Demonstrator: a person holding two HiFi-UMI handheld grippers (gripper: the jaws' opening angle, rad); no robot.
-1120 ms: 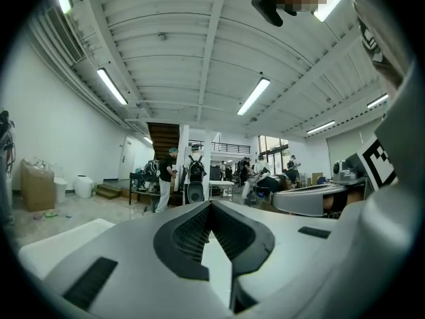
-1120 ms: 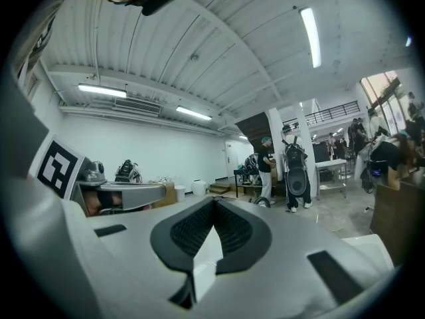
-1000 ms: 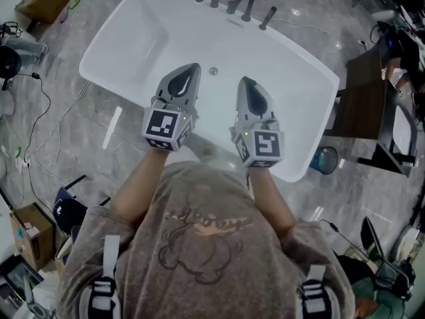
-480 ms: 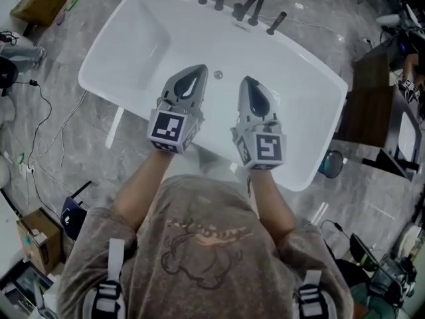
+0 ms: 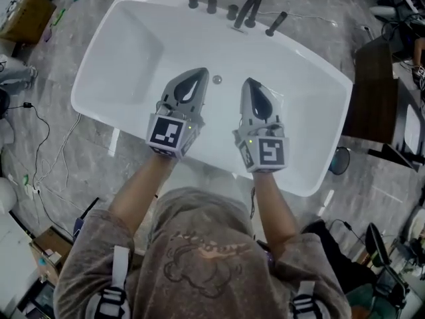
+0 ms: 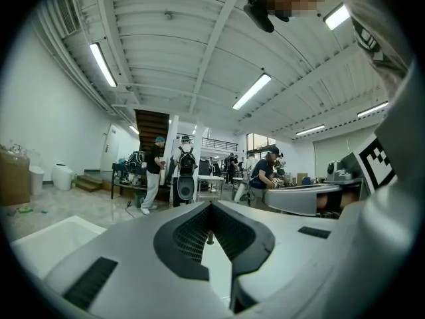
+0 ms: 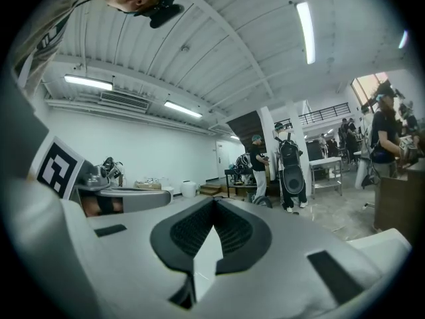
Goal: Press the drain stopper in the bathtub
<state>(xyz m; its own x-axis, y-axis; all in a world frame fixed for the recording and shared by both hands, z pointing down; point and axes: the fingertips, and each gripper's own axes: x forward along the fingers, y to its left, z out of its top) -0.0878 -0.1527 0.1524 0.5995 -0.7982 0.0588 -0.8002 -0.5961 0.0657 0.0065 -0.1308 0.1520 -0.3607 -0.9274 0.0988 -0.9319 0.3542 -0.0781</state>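
Nearest the camera, at 6 o'clock in the head view, the person's grey-brown shirt (image 5: 202, 258) carries a printed drawing with a line of curly script above it, too blurred to read. Both bare forearms reach forward from it towards 12 o'clock.

Each forearm ends in a marker cube. These show black-and-white square codes only, with no words.

Beyond the cubes, the left gripper (image 5: 198, 74) and the right gripper (image 5: 248, 84) lie side by side over the white bathtub (image 5: 133, 52), both pointing to about 12 o'clock. In each gripper view the two jaws meet at their tips. Only a leaf-shaped gap stays behind the tips, and nothing is held in it. Pale tub surface shows through that gap.

The drain stopper (image 5: 216, 80) is a small round metal disc on the tub floor. It sits between the two tips, at roughly 4 o'clock from the left tip and 9 o'clock from the right tip. In the head view it stands clear of both grippers.

Farther on, along the tub's far rim at 12 o'clock, three dark knobs (image 5: 212, 5) stand in a row. Next to them are a dark arched faucet (image 5: 247, 6) and a dark hand shower (image 5: 275, 23) lying at a slant.

Past the tub, grey marbled floor spreads around. A dark cabinet (image 5: 372, 85) stands at 3 o'clock and a cardboard box (image 5: 26, 15) at 10 o'clock.
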